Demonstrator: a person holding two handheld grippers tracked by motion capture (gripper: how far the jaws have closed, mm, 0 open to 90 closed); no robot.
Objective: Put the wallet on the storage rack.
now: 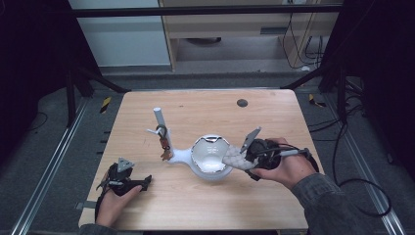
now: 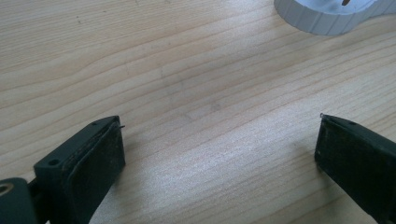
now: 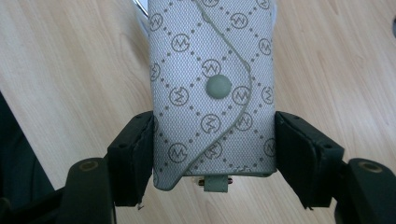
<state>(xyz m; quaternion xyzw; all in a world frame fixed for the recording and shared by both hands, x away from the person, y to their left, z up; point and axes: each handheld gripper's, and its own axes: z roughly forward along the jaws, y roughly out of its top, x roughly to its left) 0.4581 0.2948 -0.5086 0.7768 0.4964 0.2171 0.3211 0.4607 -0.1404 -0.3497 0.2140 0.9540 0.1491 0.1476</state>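
The wooden desk (image 1: 205, 205) carried everything, and well ahead of both claws stood a white stand: a bowl-shaped dish (image 1: 211, 156) joined to a base with an upright post (image 1: 159, 118), from whose side pegs small trinkets (image 1: 165, 145) hung. The right claw (image 1: 247, 155) was clamped on a grey monogrammed key pouch (image 3: 212, 88), its pads pressing the pouch's two long sides near the lower end, with the snap button (image 3: 218, 87) facing the camera and just beyond the pads. In the high view the pouch (image 1: 237, 157) jutted out of that claw over the near rim of the dish. The left claw (image 2: 219, 154) rested low over bare desk, its jaws wide apart with nothing between them and the stand's ribbed base (image 2: 327, 18) far ahead of it. The step in hand looked like setting the pouch into the dish; to do it well, the right claw should probably carry the pouch over the dish's middle, lower it until it rests inside, and only then let go, so that it cannot tip over the rim.
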